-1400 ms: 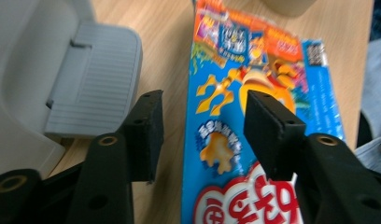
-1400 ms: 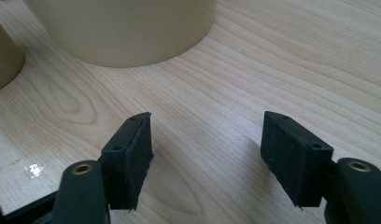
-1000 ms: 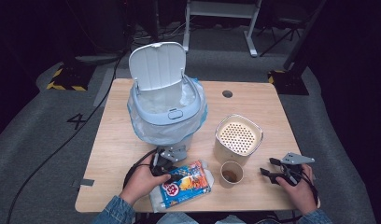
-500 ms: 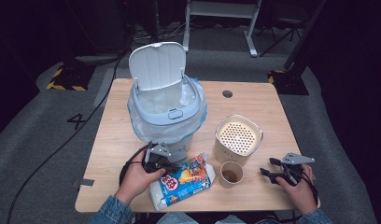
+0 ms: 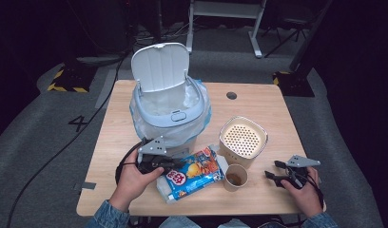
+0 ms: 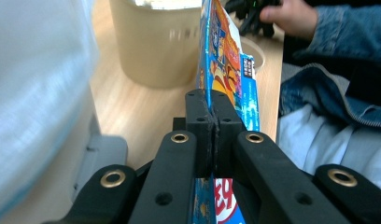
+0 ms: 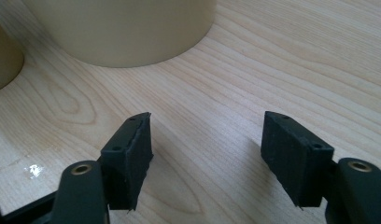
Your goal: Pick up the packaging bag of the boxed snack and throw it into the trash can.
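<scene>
My left hand-held gripper [image 6: 211, 122] pinches the snack bag [image 5: 194, 173] by a thin edge — it could slip before reaching the bin [image 5: 170, 107] beyond; my right hand-held gripper [image 7: 207, 156] gapes empty.

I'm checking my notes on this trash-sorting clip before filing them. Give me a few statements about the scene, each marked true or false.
1. The left gripper is shut on the snack bag. True.
2. The bin has its lid closed. False: the lid stands open, tipped back.
3. The right gripper holds the paper cup. False: its jaws stand apart over bare table with nothing between them.
4. The paper cup stands between the snack bag and the right gripper. True.
5. The perforated container lies inside the bin. False: it stands on the table, to the right of the bin.
</scene>
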Demonstrator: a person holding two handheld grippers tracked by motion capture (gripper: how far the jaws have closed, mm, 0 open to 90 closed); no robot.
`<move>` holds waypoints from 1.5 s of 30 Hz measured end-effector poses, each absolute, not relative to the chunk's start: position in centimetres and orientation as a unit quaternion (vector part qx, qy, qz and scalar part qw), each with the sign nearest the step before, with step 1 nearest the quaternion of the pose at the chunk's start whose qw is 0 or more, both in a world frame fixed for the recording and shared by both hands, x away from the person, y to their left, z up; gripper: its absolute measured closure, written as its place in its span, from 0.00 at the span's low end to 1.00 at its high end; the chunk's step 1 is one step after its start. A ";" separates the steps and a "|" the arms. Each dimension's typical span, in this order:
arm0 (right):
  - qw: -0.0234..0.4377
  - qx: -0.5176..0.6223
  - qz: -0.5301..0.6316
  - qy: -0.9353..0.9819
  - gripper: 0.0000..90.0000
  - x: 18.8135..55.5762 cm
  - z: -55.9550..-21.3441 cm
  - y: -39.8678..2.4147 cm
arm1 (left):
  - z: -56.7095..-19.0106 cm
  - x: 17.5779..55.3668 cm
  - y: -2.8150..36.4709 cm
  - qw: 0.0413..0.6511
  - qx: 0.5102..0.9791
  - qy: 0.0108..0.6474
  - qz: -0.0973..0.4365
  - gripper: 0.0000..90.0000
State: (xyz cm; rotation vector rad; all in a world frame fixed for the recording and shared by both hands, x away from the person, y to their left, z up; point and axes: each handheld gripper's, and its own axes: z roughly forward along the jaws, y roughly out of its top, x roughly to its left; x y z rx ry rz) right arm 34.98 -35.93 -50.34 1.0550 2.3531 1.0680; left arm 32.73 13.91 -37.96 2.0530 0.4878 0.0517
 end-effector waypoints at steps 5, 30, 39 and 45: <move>0.175 0.372 0.375 0.830 0.35 34.9 -50.3 -35.8 | -36.0 32.9 14.6 0.516 0.833 0.197 0.033 0.98; 0.173 0.368 0.375 0.833 0.33 34.8 -50.4 -35.5 | -28.2 35.5 16.5 0.593 0.779 0.176 0.103 0.98; 0.173 0.368 0.375 0.833 0.33 34.8 -50.4 -35.5 | -26.6 36.7 16.9 0.612 0.760 0.186 0.115 0.98; 0.173 0.368 0.375 0.833 0.33 34.8 -50.4 -35.5 | -25.0 37.4 17.1 0.627 0.743 0.194 0.126 0.99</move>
